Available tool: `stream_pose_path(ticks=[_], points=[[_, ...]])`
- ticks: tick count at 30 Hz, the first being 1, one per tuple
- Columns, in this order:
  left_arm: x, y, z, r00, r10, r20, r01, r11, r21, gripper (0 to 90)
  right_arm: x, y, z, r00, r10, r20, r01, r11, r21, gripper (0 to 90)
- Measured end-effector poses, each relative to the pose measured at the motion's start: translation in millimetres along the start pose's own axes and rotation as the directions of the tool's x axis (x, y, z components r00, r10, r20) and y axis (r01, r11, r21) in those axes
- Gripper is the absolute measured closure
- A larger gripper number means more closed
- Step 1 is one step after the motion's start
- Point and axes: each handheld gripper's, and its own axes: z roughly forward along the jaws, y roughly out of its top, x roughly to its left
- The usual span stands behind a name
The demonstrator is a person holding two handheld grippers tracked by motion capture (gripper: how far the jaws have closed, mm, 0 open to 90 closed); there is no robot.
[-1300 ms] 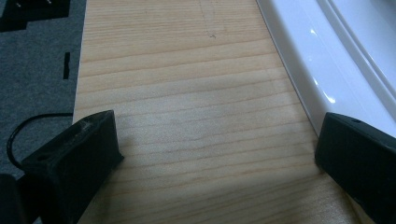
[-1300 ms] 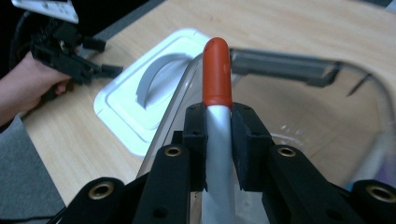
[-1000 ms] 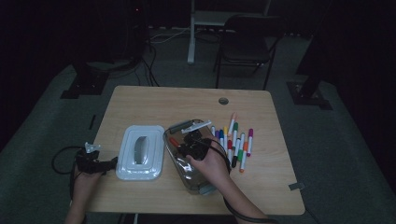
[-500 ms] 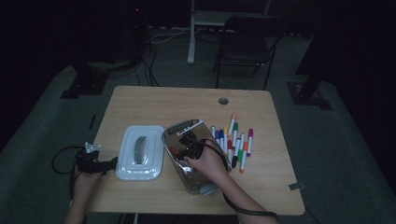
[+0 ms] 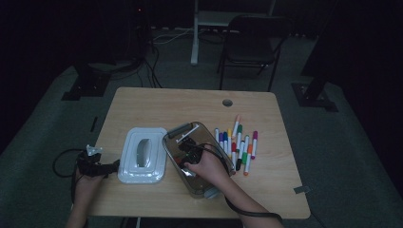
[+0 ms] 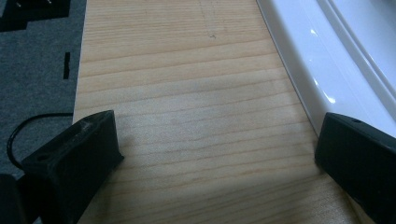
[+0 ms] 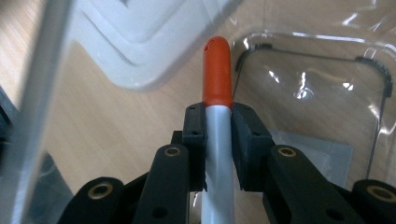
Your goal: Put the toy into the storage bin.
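Observation:
My right gripper is shut on a marker with a grey barrel and an orange-red cap, which sticks out past the fingertips. In the high view the right gripper reaches down inside a clear plastic box at the table's middle front. Through the box's clear wall the wooden table and a white lid show. My left gripper stands open above bare wood at the table's left front edge, with nothing between its jaws, just left of the white lid. From above, the left gripper sits beside the lid.
Several coloured markers lie in a row on the table right of the box. A round cable hole is near the far edge. A chair and stand bases are on the floor beyond the table.
My right hand has sunk and shifted slightly left, taking the marker deeper into the clear box. The left hand has not moved.

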Motion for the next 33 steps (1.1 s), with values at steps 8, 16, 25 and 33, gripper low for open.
stream_pose_path(ticks=[8, 16, 25, 33], points=[[0.0, 0.2, 0.2, 1.0, 0.001, 0.001, -0.001, 1.0, 0.0, 0.4, 6.0, 1.9, 9.7, 0.9994, -0.031, 0.017, 0.029, 0.997, 0.067, 74.9], [0.0, 0.2, 0.2, 1.0, 0.0, 0.001, 0.0, 1.0, 0.0, 0.4, 0.0, 0.0, -6.8, 0.9994, -0.034, 0.0, 0.034, 0.999, -0.002, 69.0], [0.1, 0.2, 0.2, 1.0, 0.001, 0.001, -0.001, 1.0, 0.0, 0.4, -12.6, -7.6, -44.3, 0.9987, -0.034, 0.039, 0.04, 0.988, -0.146, 60.1], [0.0, 0.2, 0.2, 1.0, 0.0, 0.001, 0.0, 1.0, 0.0, 0.4, -23.0, -19.6, -73.2, 0.9944, -0.093, 0.05, 0.103, 0.958, -0.267, 49.1]])
